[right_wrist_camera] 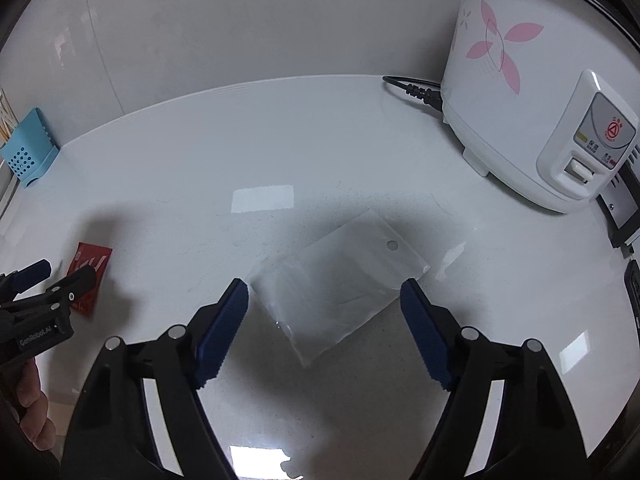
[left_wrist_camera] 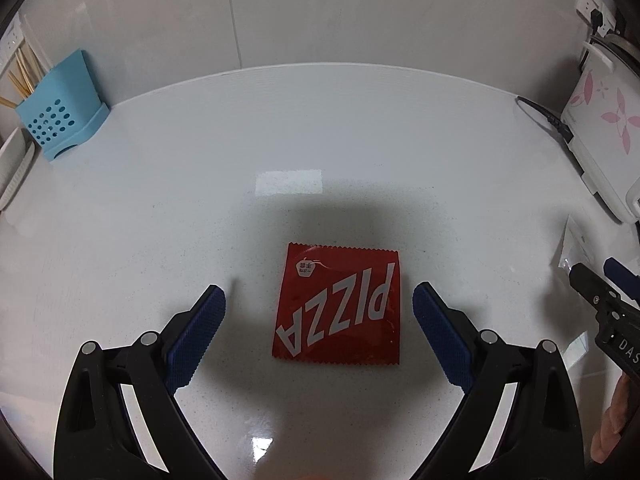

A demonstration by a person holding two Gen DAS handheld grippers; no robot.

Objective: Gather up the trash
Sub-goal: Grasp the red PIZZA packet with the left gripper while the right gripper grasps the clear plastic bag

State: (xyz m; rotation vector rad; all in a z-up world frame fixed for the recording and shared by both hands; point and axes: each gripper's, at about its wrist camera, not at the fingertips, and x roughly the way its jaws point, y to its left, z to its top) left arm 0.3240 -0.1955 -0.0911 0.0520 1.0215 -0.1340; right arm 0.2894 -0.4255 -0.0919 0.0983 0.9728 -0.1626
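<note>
A red PIZZA wrapper (left_wrist_camera: 340,304) lies flat on the white counter, between the blue pads of my left gripper (left_wrist_camera: 319,300), which stands open just above it without touching. A clear plastic bag (right_wrist_camera: 340,280) with a round hole lies flat on the counter in the right wrist view. My right gripper (right_wrist_camera: 325,294) hangs open over the bag's near part, pads apart from it. The left gripper (right_wrist_camera: 60,280) also shows at the left edge of the right wrist view, over the red wrapper (right_wrist_camera: 86,276). The right gripper (left_wrist_camera: 596,280) shows at the right edge of the left wrist view.
A white rice cooker (right_wrist_camera: 520,100) with pink flowers stands at the back right, its black cord (right_wrist_camera: 412,88) lying behind it. A blue utensil holder (left_wrist_camera: 60,116) with chopsticks sits at the back left by the wall. A hand (right_wrist_camera: 32,408) holds the left gripper.
</note>
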